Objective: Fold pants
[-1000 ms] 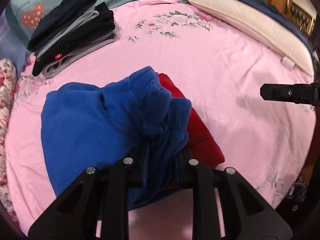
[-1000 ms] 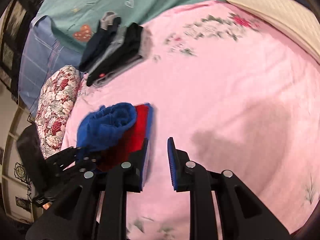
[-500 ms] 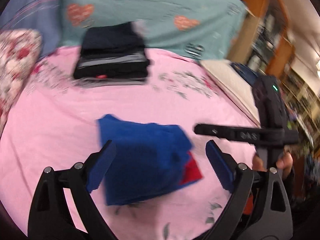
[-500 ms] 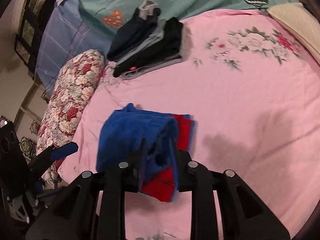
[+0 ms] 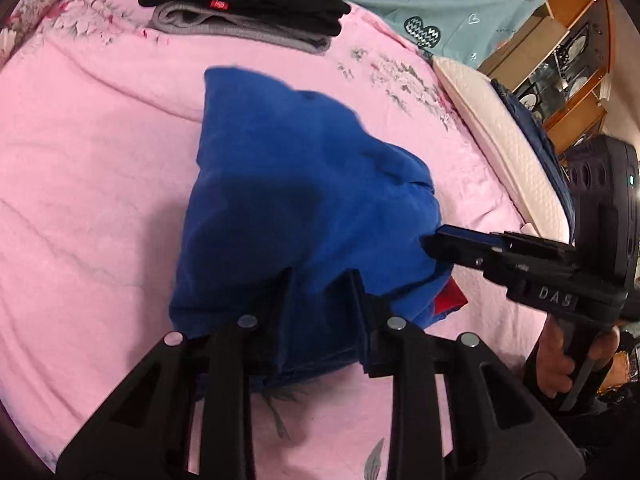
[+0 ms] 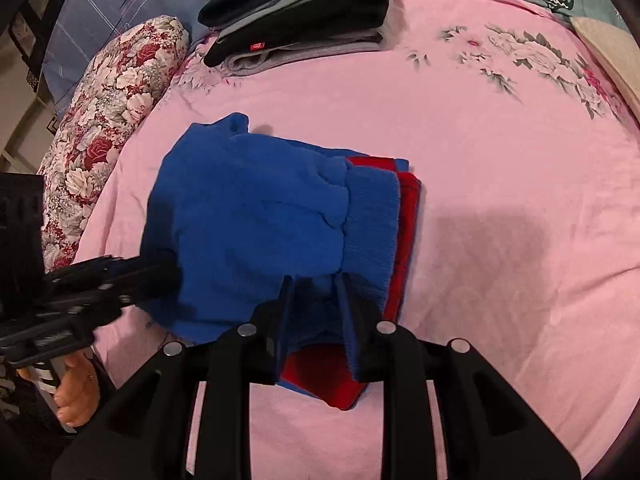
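— What covers the bed?
— A pink floral sheet (image 6: 500, 200).
— And on it?
— Blue-and-red pants (image 6: 256, 216) in the middle, a stack of dark folded clothes (image 6: 304, 12) farther back, a flowered pillow (image 6: 108, 120) at the edge.

Fuzzy blue fleece pants (image 6: 256, 216) with a ribbed knit cuff lie on a smooth, matt pink cloth sheet (image 6: 500, 128).
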